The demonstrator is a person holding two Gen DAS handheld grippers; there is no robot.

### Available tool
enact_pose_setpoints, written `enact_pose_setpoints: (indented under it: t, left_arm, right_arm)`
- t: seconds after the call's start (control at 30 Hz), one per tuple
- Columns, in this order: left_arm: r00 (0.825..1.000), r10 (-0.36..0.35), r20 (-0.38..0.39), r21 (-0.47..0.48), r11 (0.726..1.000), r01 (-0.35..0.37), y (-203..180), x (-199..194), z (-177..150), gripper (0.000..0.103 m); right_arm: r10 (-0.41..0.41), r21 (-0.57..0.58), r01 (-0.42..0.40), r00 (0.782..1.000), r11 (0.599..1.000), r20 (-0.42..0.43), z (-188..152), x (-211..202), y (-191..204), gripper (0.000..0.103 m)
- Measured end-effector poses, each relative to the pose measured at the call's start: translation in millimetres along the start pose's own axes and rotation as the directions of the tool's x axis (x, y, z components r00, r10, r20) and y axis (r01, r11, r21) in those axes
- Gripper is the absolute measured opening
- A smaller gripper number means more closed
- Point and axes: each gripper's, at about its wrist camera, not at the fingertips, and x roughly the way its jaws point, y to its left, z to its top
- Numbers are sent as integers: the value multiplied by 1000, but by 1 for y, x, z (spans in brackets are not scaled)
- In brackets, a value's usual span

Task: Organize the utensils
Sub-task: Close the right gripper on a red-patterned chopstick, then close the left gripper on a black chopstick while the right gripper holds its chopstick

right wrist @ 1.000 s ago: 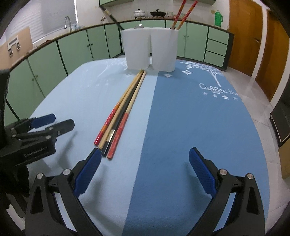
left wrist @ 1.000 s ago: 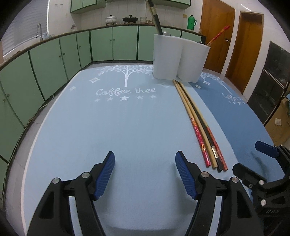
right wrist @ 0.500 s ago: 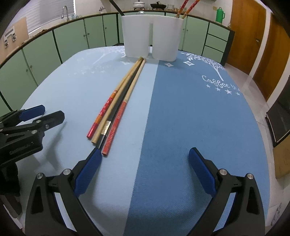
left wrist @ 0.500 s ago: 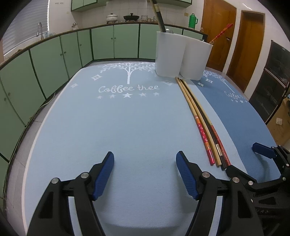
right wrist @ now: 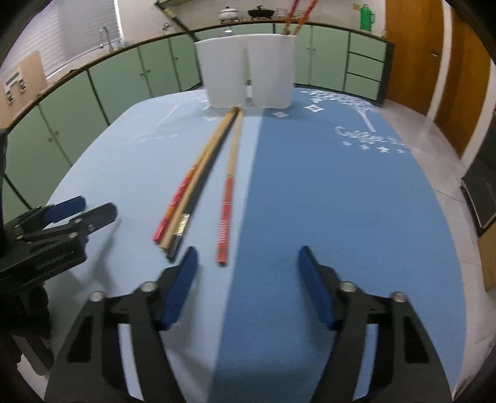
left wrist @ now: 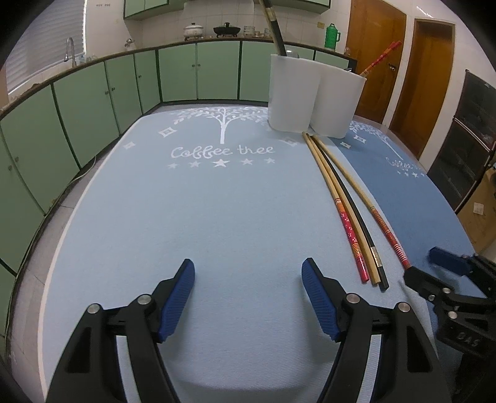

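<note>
I'm seeing a change in the pile: 1 red-tipped chopstick (right wrist: 225,214) has slid away from the other 3 chopsticks (right wrist: 178,214), which lie bunched side by side; earlier all 4 lay tight together on the light-blue half of the mat (left wrist: 186,217). The loner now sits just beside the seam where the mat turns dark blue, its red end nearest me, its pale end angled toward the white holder (right wrist: 246,76) at the far edge of the bench.

My right hand-held gripper (right wrist: 246,266) has just been narrowing its jaws. The pads stand apart with nothing pressed between them, and the loner's red end lies just ahead of the gap, nearer the left pad. It tilts steeply down toward the mat, and the view is blurred.

My left hand-held gripper (left wrist: 248,279) looks unchanged from a second ago, jaws apart over bare mat, also pitched downward, with the chopsticks off to its right.

In the holder, 2 red chopsticks (right wrist: 297,15) stand in the right-hand cup and a dark one (left wrist: 274,28) leans from the left.
</note>
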Motion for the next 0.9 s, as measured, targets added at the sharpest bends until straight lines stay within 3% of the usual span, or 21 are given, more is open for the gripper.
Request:
enact_pose_setpoints:
  t: [0.13, 0.27, 0.63, 0.9]
  left_arm:
    - [1000, 0, -3, 4, 1000, 0, -1, 1, 0, 70]
    - [1000, -9, -6, 6, 1000, 9, -4, 1, 0, 71]
    - [996, -83, -16, 71, 994, 84, -36, 1, -1, 71]
    - [996, -88, -32, 99, 991, 91, -54, 7, 0, 70]
  right_arm:
    - [1, -10, -1, 1000, 1000, 4, 1, 3, 6, 34]
    - [23, -18, -23, 1000, 1000, 7, 3, 6, 6, 5]
    - [4, 14, -4, 1000, 1000, 18, 1, 2, -12, 5]
    - [-5, 35, 4, 1000, 999, 18, -1, 1, -23, 5]
